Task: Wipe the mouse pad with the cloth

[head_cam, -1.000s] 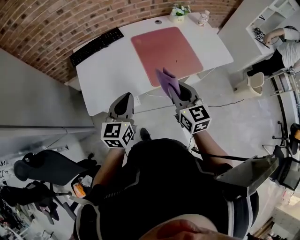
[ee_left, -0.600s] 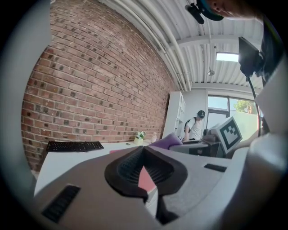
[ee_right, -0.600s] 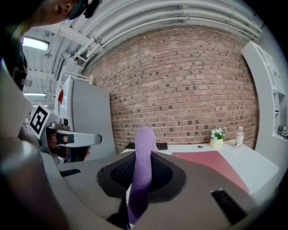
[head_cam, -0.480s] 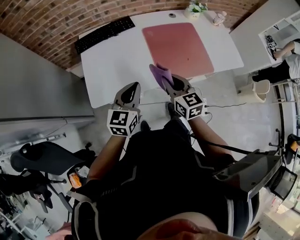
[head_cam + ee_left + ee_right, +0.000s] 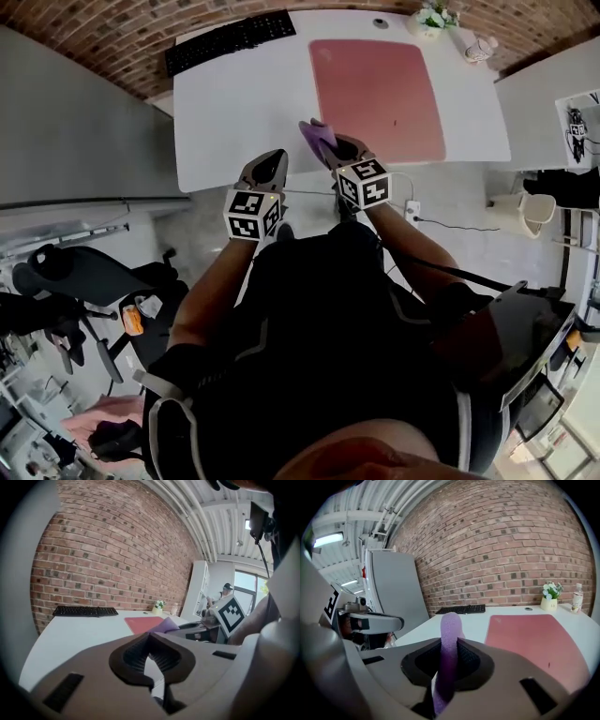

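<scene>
Head view and both gripper views. The right gripper (image 5: 449, 645) is clamped on a purple cloth (image 5: 450, 623), which stands up between its jaws as a folded strip. The cloth is held over the near edge of the white desk (image 5: 234, 112), by the near left corner of the red mouse pad (image 5: 380, 94). The left gripper (image 5: 150, 637), jaws together and empty, is beside the right one. A black keyboard (image 5: 230, 37) lies at the far left of the desk and a small potted plant (image 5: 433, 17) stands beyond the pad.

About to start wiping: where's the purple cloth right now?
The purple cloth is pinched in the right tongs, over the white desk by the red mouse pad's near left corner.
</scene>
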A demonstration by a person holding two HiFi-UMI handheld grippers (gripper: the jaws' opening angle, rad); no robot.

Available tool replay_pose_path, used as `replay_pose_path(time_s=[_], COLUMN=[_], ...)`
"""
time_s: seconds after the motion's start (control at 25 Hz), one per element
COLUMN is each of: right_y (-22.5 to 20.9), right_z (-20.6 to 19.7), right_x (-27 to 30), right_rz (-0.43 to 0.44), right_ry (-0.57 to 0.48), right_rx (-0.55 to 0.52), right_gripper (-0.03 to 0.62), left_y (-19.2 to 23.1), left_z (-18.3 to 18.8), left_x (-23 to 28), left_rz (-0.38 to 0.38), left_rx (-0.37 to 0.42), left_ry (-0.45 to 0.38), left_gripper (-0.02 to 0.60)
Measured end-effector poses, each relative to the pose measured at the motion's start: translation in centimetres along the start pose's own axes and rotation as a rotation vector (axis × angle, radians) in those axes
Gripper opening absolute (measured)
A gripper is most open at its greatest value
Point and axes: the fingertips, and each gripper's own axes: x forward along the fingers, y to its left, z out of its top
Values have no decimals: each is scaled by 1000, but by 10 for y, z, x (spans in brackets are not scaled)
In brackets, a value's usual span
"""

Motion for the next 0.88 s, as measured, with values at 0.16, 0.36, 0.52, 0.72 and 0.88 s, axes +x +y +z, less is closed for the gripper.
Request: replay_pose_path(time_s=[0.16,0.36,0.52,0.72,0.88], right_y=[-12,-10,-23,-47,-66], right_z=[-21,-44,-58,-74,-77], right_x=[20,38,48,50,50], right_rz=[63,163,170,145,120], right_ry=[61,102,142,174,178], right_rx=[-17,45,133,163,186], right_gripper=[60,60,60,60,60], left_y=[9,24,28,19,16], left_z=[-22,-52,-66,-64,-63], left_x=[24,39,47,55,64], left_rz=[71,164,212,222,220], left_rx=[-102,-157,-186,-174,-218], left_ry=[64,159,206,217,219], left_gripper=[5,5,5,5,5])
